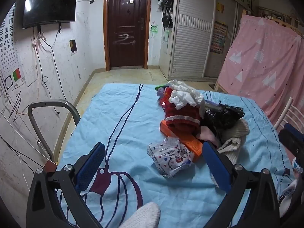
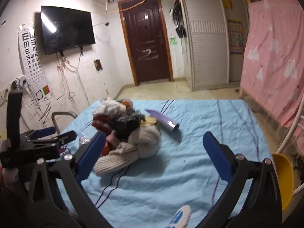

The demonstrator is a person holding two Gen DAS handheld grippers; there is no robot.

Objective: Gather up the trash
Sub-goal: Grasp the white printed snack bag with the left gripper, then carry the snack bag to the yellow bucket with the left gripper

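A heap of trash and clothes lies on the light blue tablecloth [image 1: 117, 129]. In the left wrist view a crumpled white printed wrapper [image 1: 171, 158] lies nearest, beside an orange box [image 1: 187, 141], a red knit item [image 1: 180, 112], white crumpled plastic [image 1: 182, 95], a black plastic bag [image 1: 222, 115] and a cream knit hat [image 1: 233, 134]. My left gripper [image 1: 153, 151] is open, with the wrapper between its blue pads. My right gripper [image 2: 153, 140] is open and empty, just right of the heap; the cream hat [image 2: 133, 144] and a purple tube [image 2: 163, 118] lie ahead.
A metal chair back [image 1: 51, 112] stands at the table's left edge. A white chair [image 1: 290, 114] and a pink curtain [image 1: 266, 60] are on the right. A yellow bin rim [image 2: 283, 176] shows low right. The left gripper [image 2: 38, 140] shows in the right wrist view.
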